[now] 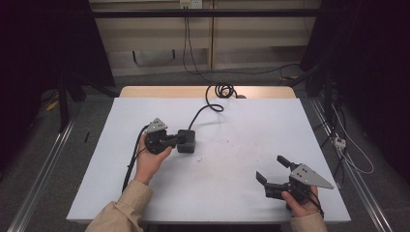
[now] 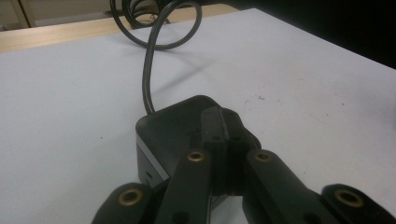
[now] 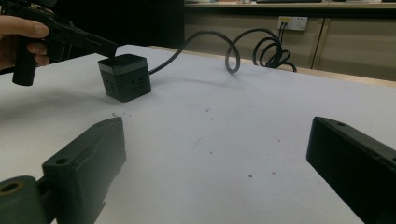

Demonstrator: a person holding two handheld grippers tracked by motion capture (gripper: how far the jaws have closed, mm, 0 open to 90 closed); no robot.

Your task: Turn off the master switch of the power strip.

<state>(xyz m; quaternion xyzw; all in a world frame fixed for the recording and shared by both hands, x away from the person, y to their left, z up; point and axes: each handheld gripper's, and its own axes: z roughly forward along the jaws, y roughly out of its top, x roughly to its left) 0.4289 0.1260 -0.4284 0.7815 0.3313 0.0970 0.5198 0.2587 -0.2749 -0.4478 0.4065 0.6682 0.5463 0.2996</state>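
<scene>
Two claws | left claw (image 1: 180,139) clenched, tips on cube socket (image 1: 186,141) | right claw (image 1: 273,169) released, low

The counter (image 1: 232,188) is a wooden top under a white sheet, with a bare wood strip along the far edge. A black cube (image 1: 186,140) sits on the sheet left of centre. Its cord (image 1: 209,109) runs across the sheet to a coil (image 1: 223,90) on the wood strip. Small dark specks dot the sheet.
</scene>
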